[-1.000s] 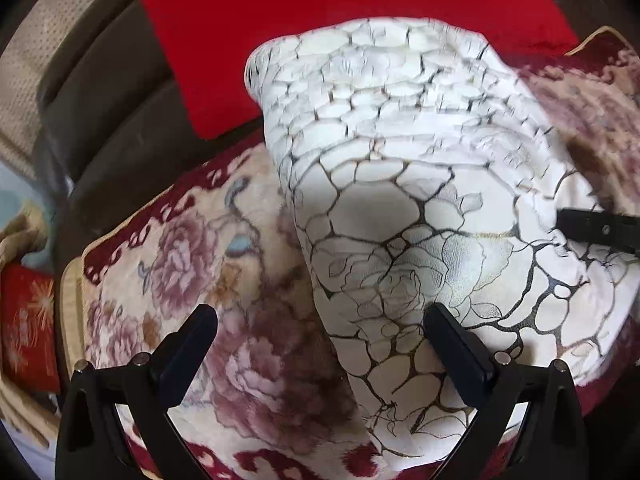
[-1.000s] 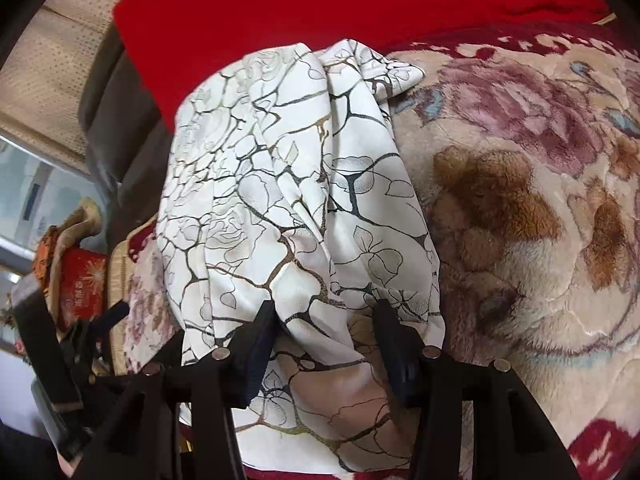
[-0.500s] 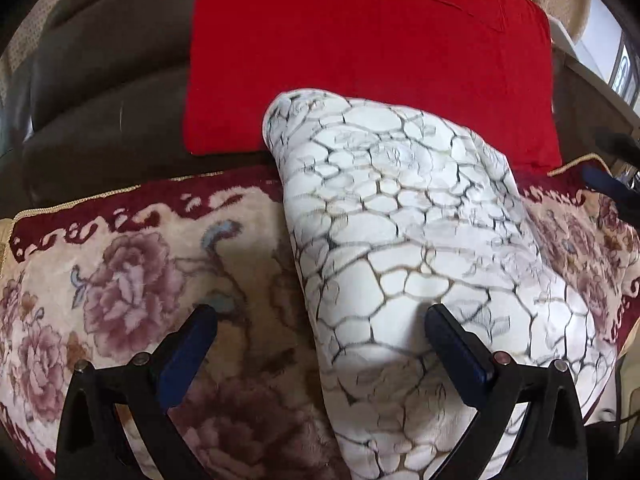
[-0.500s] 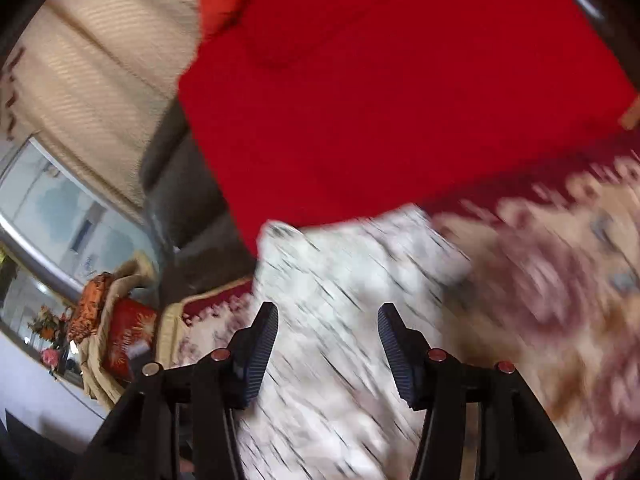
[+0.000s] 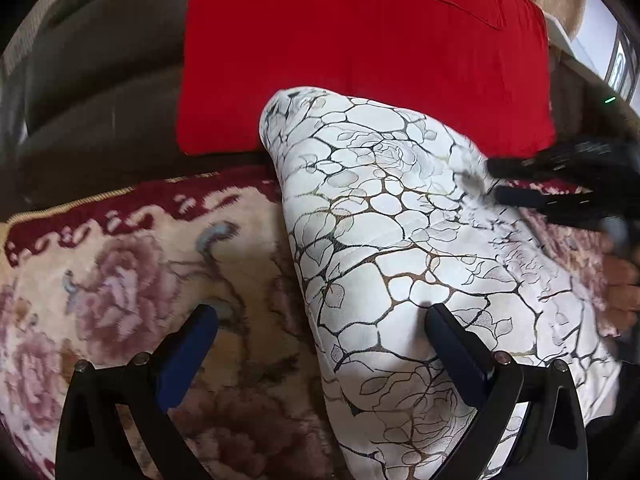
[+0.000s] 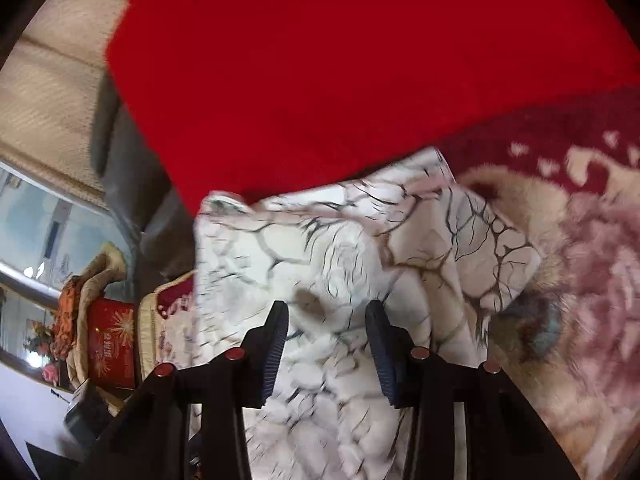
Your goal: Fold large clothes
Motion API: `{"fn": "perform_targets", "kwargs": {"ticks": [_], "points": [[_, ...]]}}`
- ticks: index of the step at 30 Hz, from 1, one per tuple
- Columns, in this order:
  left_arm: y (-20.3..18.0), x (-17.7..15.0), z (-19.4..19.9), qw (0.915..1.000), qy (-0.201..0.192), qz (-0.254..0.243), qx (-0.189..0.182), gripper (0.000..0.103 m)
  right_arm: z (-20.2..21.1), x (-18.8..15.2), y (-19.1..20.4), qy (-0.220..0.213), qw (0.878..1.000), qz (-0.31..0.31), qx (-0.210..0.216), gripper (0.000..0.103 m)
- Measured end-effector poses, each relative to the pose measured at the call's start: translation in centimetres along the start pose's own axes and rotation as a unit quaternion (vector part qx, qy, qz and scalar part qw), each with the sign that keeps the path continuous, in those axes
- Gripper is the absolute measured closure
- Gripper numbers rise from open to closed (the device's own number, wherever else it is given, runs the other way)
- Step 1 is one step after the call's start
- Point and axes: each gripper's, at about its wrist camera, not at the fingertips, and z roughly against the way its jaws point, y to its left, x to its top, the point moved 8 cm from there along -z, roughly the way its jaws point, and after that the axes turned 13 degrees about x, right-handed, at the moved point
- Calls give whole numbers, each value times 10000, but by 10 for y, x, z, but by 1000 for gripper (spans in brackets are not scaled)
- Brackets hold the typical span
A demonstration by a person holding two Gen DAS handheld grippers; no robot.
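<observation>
A white garment (image 5: pixel 392 240) with a dark crackle and rose print lies folded in a long band on a floral blanket (image 5: pixel 120 280). My left gripper (image 5: pixel 320 320) is open over its left edge; one finger is above the blanket, the other above the cloth. My right gripper (image 6: pixel 326 316) is open and empty just over the same garment (image 6: pixel 320 248). It also shows in the left wrist view (image 5: pixel 560 184) at the garment's far right edge.
A red cushion (image 5: pixel 360 48) leans on the dark sofa back (image 5: pixel 88 92) behind the garment. In the right wrist view a red box and baskets (image 6: pixel 104 344) stand at the left beside a window. A hand (image 5: pixel 620 288) shows at the right.
The right gripper let go of the garment fold, lifted and swung, and now hovers open above the cloth. The left gripper drew back a little; it stays open.
</observation>
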Motion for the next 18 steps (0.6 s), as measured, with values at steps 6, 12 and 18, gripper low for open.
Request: {"fn": "perform_targets", "kwargs": {"ticks": [6, 12, 18], "points": [[4, -4, 5, 9999, -64, 29, 86, 0, 43, -34, 51, -151, 9975, 627, 305, 57], [6, -7, 9, 9999, -103, 87, 93, 0, 32, -70, 22, 75, 9992, 362, -139, 57], [7, -7, 13, 9996, -187, 36, 205, 0, 8, -76, 5, 373, 9987, 257, -250, 57]]}}
